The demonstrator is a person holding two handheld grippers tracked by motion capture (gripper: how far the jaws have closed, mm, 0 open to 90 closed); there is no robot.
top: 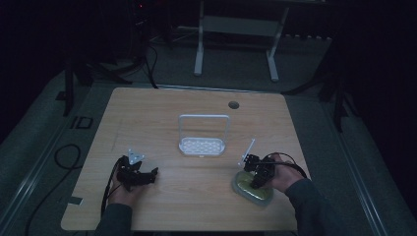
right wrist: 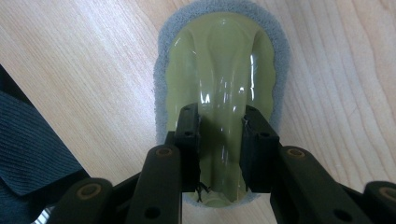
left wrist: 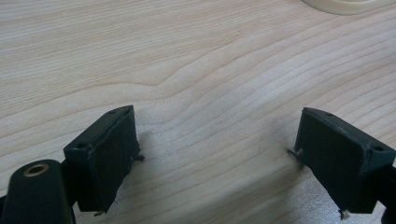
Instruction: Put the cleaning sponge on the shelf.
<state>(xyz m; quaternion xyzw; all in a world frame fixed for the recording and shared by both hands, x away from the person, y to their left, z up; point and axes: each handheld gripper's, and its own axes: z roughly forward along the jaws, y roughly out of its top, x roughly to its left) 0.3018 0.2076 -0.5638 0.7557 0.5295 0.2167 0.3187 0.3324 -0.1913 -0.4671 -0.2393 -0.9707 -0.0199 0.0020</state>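
From my seat at the remote end, I see the right gripper (top: 257, 178) pointing down over a scrubbing pad (right wrist: 219, 93) that lies flat near the front right corner of the tabletop (top: 196, 196). The scrubbing pad is an oval of grey abrasive material with a glossy yellow-green plastic grip on top, raised into a ridge along its middle. In the right gripper view my two black fingers (right wrist: 189, 140) straddle that ridge, one on each side, and they sit right against its flanks; I read this as a pinch on the ridge of the scrubbing pad, with the pad resting on the wood. A dark ribbed sleeve (right wrist: 28, 144) edges into the left of that view. The left gripper (top: 142, 176) sits low over the front left part of the tabletop, well apart from the scrubbing pad, held by my left hand (top: 125, 191). In the left gripper view its fingers (left wrist: 105, 154) are spread wide with bare wood grain between them and nothing held. Toward the middle of the tabletop, beyond both grippers, stands a small white rack (top: 203, 146) with a perforated base and a tall loop handle.
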